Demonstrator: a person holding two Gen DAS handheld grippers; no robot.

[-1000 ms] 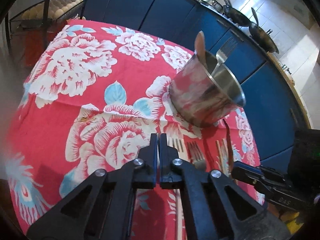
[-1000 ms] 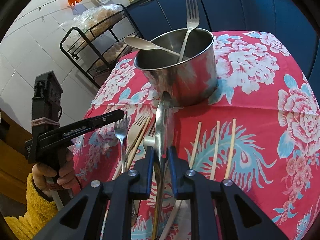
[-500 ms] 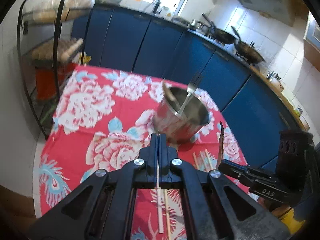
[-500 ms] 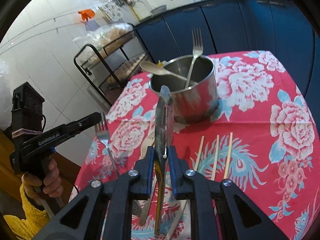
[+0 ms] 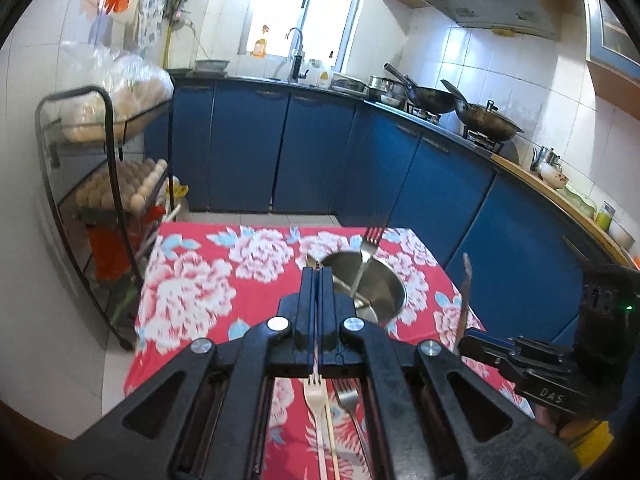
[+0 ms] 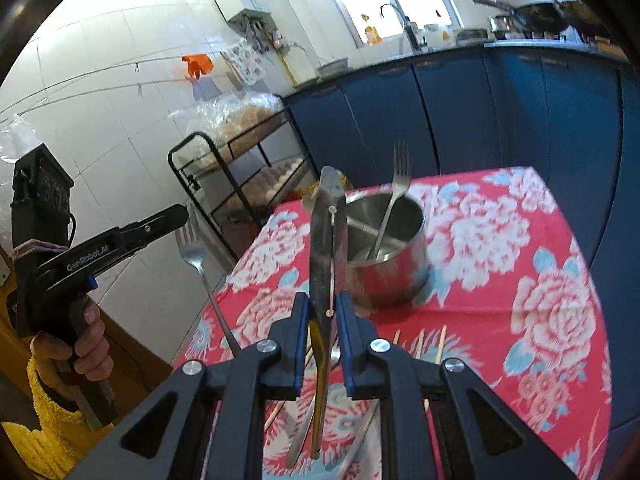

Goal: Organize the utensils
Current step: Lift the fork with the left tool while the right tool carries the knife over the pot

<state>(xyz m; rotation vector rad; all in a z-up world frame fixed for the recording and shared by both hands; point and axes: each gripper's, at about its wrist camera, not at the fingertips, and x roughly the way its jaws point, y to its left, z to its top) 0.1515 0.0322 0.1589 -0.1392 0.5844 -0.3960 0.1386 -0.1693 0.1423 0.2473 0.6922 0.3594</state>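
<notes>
Knife (image 6: 325, 256) clamped between right fingers (image 6: 301, 320), blade up

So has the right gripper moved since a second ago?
Yes. The right gripper, shut on the tongs, has risen: the steel pot now sits lower and farther off, with wall and cabinets in view.

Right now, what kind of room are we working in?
Most likely a home kitchen: woks on a stove along blue cabinets, a sink faucet by the window, and trays of eggs on a rack.
</notes>
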